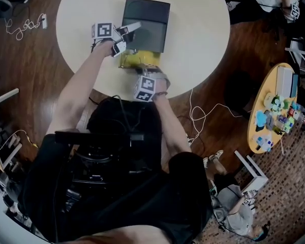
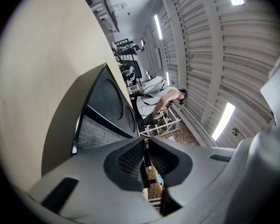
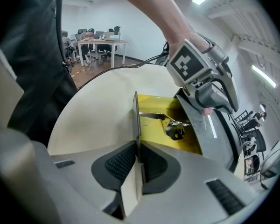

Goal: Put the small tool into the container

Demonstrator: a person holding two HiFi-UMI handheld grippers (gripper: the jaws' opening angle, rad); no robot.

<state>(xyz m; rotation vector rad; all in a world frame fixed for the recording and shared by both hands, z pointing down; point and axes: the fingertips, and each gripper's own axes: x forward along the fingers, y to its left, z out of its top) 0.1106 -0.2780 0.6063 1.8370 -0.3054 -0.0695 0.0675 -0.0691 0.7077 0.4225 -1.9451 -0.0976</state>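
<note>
A container with a yellow inside [image 1: 134, 60] [image 3: 154, 107] lies near the front of the round white table [image 1: 203, 29]. Its dark grey lid [image 1: 145, 24] [image 3: 213, 135] stands swung up and back. My left gripper [image 1: 128, 35] [image 2: 144, 160] [image 3: 213, 101] is shut on the lid's thin edge. A small metal tool [image 3: 171, 123] with a black knob rests on the yellow floor inside. My right gripper [image 1: 144, 69] [image 3: 137, 155] is shut on the container's thin upright near wall [image 3: 136, 120], just left of the tool. In the head view the tool is too small to make out.
The table's front edge [image 1: 183, 88] runs just behind my right hand. White cables [image 1: 201, 117] trail over the wooden floor. A yellow side table [image 1: 259, 131] with toys stands at the right, and a person [image 1: 239, 215] crouches at the lower right.
</note>
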